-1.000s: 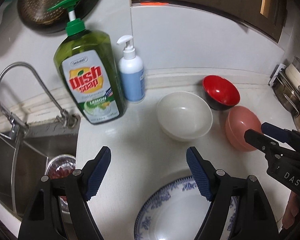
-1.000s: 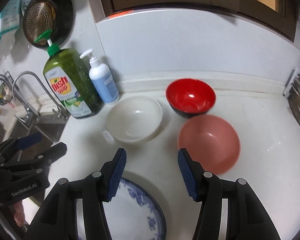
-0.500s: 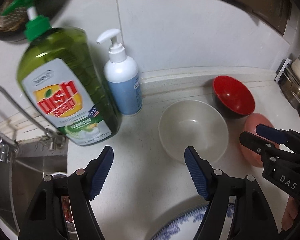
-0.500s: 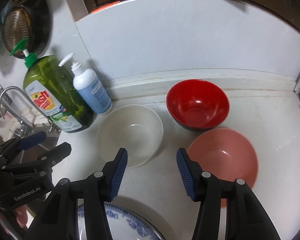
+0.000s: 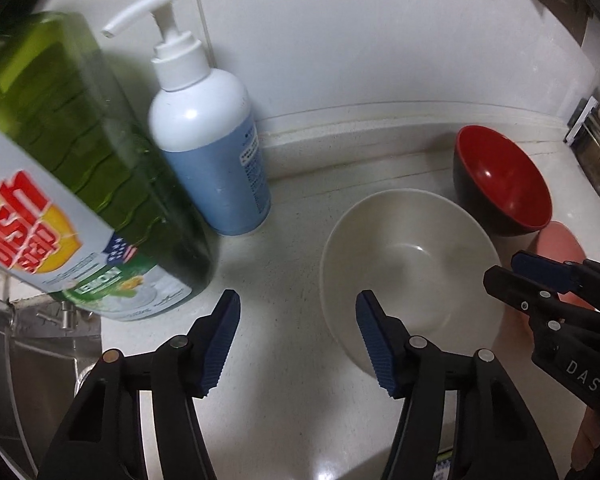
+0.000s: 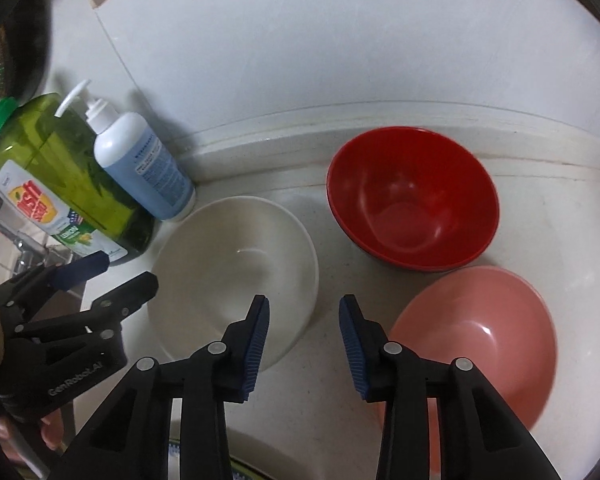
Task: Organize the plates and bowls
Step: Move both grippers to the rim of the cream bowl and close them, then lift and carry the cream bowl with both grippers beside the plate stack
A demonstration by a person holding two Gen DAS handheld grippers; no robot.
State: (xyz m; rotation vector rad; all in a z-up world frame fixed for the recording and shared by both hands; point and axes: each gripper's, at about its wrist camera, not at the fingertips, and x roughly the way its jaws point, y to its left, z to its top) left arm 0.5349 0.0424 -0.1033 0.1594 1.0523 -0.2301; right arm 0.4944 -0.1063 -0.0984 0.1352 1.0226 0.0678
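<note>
A white bowl (image 5: 410, 272) (image 6: 236, 272) stands on the counter, with a red bowl (image 6: 412, 200) (image 5: 500, 184) behind it to the right and a pink bowl (image 6: 476, 344) in front of the red one. My left gripper (image 5: 300, 340) (image 6: 126, 272) hangs at the white bowl's left rim, its jaws closing; the rim shows between the pads, which do not press on it. My right gripper (image 6: 303, 336) (image 5: 504, 268) straddles the bowl's right rim the same way, jaws closing and apart from it. A sliver of blue-patterned plate (image 6: 176, 450) shows at the bottom edge.
A green dish soap bottle (image 5: 72, 200) and a white pump bottle (image 5: 216, 160) stand close to the left of the white bowl, against the wall. A steel sink (image 5: 40, 360) lies at the far left. A metal rack (image 5: 596, 160) sits at the right edge.
Both grippers have come forward and down toward the white bowl, one on each side. Both pairs of jaws have narrowed. The patterned plate has slid almost out of view below.
</note>
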